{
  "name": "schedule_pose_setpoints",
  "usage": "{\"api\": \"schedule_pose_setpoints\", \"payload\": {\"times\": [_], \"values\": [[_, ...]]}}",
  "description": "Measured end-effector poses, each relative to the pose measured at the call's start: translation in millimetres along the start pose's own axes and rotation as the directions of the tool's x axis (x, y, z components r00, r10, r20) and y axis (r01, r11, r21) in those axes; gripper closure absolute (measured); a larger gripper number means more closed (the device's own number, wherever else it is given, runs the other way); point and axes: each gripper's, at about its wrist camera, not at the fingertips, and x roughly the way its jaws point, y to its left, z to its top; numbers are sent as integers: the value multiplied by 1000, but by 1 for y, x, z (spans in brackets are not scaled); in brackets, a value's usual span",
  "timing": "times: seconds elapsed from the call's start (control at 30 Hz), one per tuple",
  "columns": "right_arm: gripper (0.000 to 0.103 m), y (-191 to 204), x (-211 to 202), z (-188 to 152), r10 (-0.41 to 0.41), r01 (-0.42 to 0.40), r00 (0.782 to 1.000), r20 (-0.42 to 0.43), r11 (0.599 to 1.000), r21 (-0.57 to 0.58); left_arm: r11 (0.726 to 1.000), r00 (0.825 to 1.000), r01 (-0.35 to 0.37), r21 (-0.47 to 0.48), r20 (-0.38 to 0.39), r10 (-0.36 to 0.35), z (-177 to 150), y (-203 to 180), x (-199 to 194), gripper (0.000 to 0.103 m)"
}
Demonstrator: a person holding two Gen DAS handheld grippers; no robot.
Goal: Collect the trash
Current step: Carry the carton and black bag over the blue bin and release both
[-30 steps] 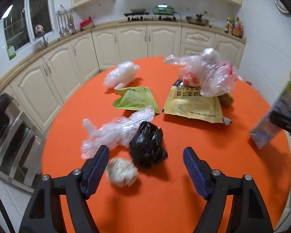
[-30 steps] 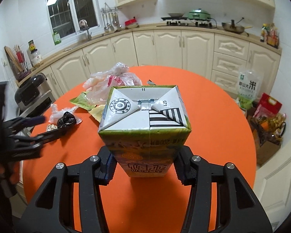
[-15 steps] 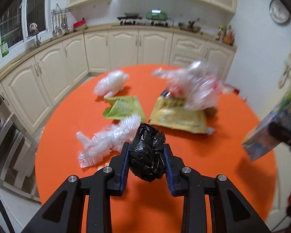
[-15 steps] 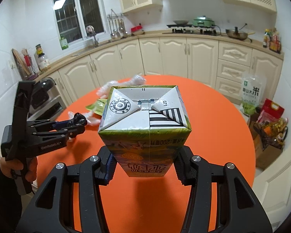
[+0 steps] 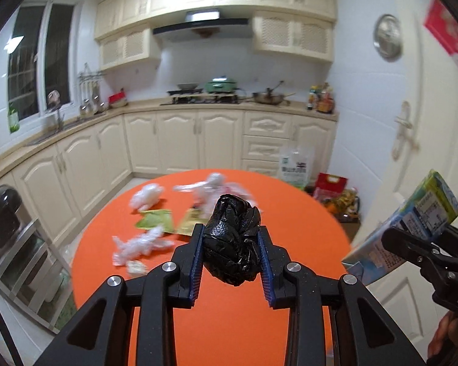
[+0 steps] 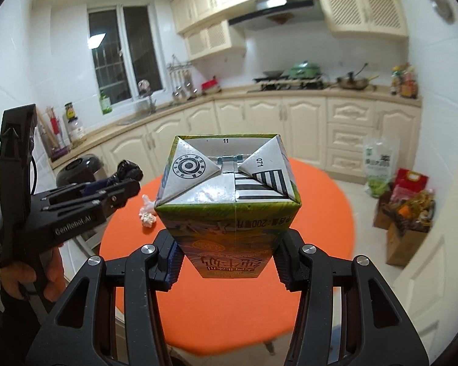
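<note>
- Clear wrap [image 5: 142, 244], table [image 5: 229, 320] near-left: crumpled film, looks near weightless and springy. Pinch the thick middle; thin ends would slide out.
- Paper wad [image 5: 136, 267], just near of the wrap: small, soft, crushable. Needs the jaws almost fully closed, centred on it.
- White bag [image 5: 146, 195], far-left: puffy plastic, light. Grab a bunched fold, not the rounded side.
- Green pouch [image 5: 155, 219] and yellow pouch [image 5: 192, 221], mid-table: lying flat, slick film. Hard to pinch from above; I'd go for a lifted edge or corner.
- Left gripper [image 5: 231, 245]: jaws narrowed and pressed on the black bag [image 5: 232, 241], held clear above the table. They closed onto it within the last second. The bag is soft, balled plastic that deforms to the pads; grip is across its widest part, and it looks secure. Light load, so slip risk is low unless a loose fold is all that is caught.
- Clear bag heap [image 5: 213, 187], far-centre behind the black bag: blurred; looks like loose film with something inside. Contents can't be told.
- Right gripper [image 6: 229, 262]: jaws about half open, clamped on the lower sides of the carton [image 6: 229, 201], also off the table. Stiff card, glossy print, likely empty and light. Flat faces suit the pads, but too much squeeze would buckle the walls.
</note>
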Motion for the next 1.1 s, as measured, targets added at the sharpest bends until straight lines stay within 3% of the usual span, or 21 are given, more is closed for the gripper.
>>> {"api": "schedule_pose_setpoints", "payload": {"times": [0.17,0.4,0.57,0.7,0.83,0.93,1.0,1.1], "values": [[56,-34,-50,-26,-92,91,996,17,995,51,992,995,95,80,-29,-93,-18,-67,-3,74],[56,-98,-95,-67,-241,243,970,-30,959,143,958,971,221,181,-132,-199,-32,-156,26,74],[56,-144,-106,-94,-308,319,948,-82,925,208,925,939,304,229,-238,-249,-44,-212,68,74],[56,-177,-100,-111,-344,369,928,-142,898,240,902,903,357,243,-337,-266,-50,-244,112,74],[56,-207,-90,-131,-363,407,911,-197,873,270,884,858,398,243,-440,-265,-54,-260,169,74],[56,-221,-83,-139,-367,421,902,-226,864,278,876,813,432,215,-513,-275,-60,-271,204,73],[56,-227,-77,-146,-367,428,897,-245,858,282,873,799,437,214,-539,-268,-57,-283,225,69],[56,-238,-67,-153,-365,437,891,-270,851,290,875,795,426,228,-556,-242,-50,-296,253,64]]}}
